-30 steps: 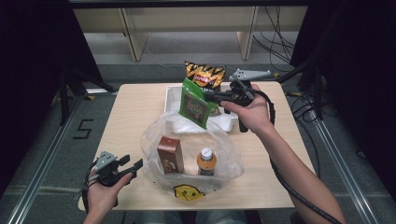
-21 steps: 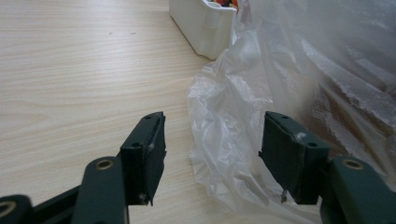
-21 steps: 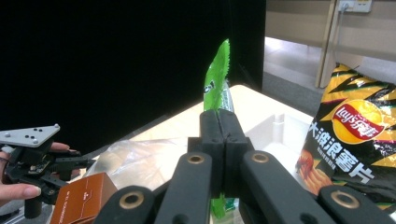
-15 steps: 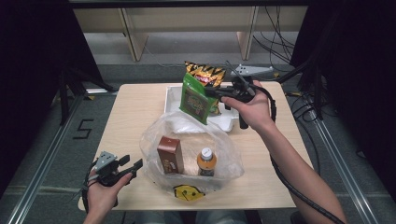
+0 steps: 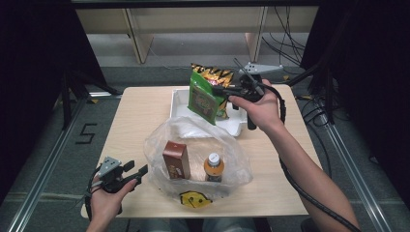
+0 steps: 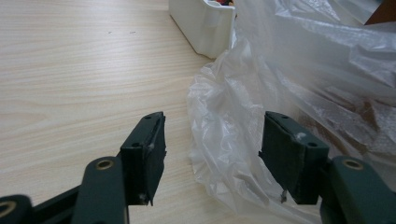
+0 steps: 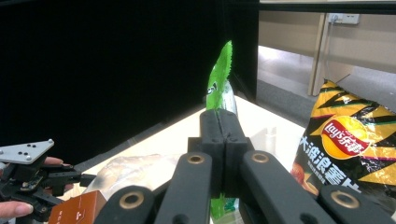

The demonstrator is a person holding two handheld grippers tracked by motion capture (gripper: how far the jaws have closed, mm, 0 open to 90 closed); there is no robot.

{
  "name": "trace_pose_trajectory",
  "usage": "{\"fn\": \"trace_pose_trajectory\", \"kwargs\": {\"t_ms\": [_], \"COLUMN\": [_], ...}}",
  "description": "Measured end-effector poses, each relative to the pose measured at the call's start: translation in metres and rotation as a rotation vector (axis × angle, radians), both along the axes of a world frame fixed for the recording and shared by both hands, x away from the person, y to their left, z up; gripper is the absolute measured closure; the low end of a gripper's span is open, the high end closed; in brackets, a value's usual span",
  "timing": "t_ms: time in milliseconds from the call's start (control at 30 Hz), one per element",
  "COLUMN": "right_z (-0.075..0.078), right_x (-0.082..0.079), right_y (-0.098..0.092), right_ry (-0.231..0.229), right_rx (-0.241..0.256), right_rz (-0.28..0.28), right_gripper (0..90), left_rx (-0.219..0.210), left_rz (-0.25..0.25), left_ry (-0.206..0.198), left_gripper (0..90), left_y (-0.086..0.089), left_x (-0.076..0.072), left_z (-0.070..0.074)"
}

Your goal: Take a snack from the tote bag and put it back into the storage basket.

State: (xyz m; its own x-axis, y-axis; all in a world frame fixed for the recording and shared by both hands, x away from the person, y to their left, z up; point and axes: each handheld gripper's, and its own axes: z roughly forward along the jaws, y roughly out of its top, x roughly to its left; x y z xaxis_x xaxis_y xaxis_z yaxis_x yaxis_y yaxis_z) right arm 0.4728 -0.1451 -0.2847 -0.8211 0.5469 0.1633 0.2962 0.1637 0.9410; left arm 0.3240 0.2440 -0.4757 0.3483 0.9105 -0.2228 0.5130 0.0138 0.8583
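Right hand-held gripper (image 5: 223,90) clamped on green snack bag (image 5: 204,98) — left hand-held gripper (image 6: 212,149) apart beside plastic bag (image 5: 193,159).

Light wooden table (image 5: 140,121), white tray (image 5: 180,99) at its back, clear plastic bag (image 5: 232,159) near the front edge

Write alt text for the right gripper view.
A black claw, shut, grips the edge of a green snack bag held upright. A yellow chip bag stands at the right, and the other claw shows far off at lower left.
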Motion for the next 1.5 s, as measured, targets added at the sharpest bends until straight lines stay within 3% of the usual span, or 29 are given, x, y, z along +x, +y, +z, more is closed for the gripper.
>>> {"fn": "trace_pose_trajectory", "kwargs": {"t_ms": [333,367,400,467,500,533,700,733,800,967,1000,1400,1500], "right_z": [0.002,0.002,0.003,0.004,0.005,0.006,0.009,0.009,0.01,0.007,0.006,0.0,-0.002], "right_x": [0.005,0.007,0.007,0.009,0.008,0.01,0.013,0.014,0.016,0.022,0.022,0.035,0.037], "right_y": [0.002,0.002,0.002,0.002,0.003,0.003,0.004,0.004,0.005,0.006,0.007,0.007,0.008], "right_ry": [0.013,-0.007,0.012,0.001,0.016,-0.01,0.0,-0.015,-0.005,-0.008,0.018,0.013,0.038], "right_rx": [0.01,0.006,0.007,0.013,0.009,0.005,0.006,0.004,0.006,-0.006,0.005,-0.011,-0.004], "right_rz": [-0.008,-0.005,-0.012,-0.014,-0.015,-0.023,-0.027,-0.026,-0.028,-0.035,-0.044,-0.052,-0.066], "right_gripper": [90.0,90.0,90.0,90.0,90.0,90.0,90.0,90.0,90.0,90.0,90.0,90.0,90.0], "left_rx": [0.001,-0.001,0.0,0.002,0.001,0.001,-0.002,-0.042,0.004,0.005,0.005,0.005,0.006], "left_rz": [-0.001,-0.005,-0.004,-0.003,-0.003,-0.003,-0.001,0.003,-0.006,-0.006,-0.006,-0.003,-0.003], "left_ry": [-0.002,-0.002,-0.002,-0.001,-0.001,0.0,-0.001,0.022,-0.01,-0.011,-0.011,-0.007,-0.007], "left_gripper": [39.4,39.4,39.5,39.4,39.5,39.5,39.5,39.5,39.5,39.5,39.5,39.5,39.5], "left_y": [0.0,0.0,0.0,0.0,0.0,0.0,0.0,-0.002,0.001,0.002,0.001,0.002,0.002], "left_x": [0.0,0.0,0.0,0.0,0.0,0.0,0.0,-0.001,0.001,0.001,0.001,0.001,0.001], "left_z": [0.0,0.0,0.0,0.0,0.0,0.0,0.0,0.0,0.0,0.0,0.0,0.0,0.0]}}
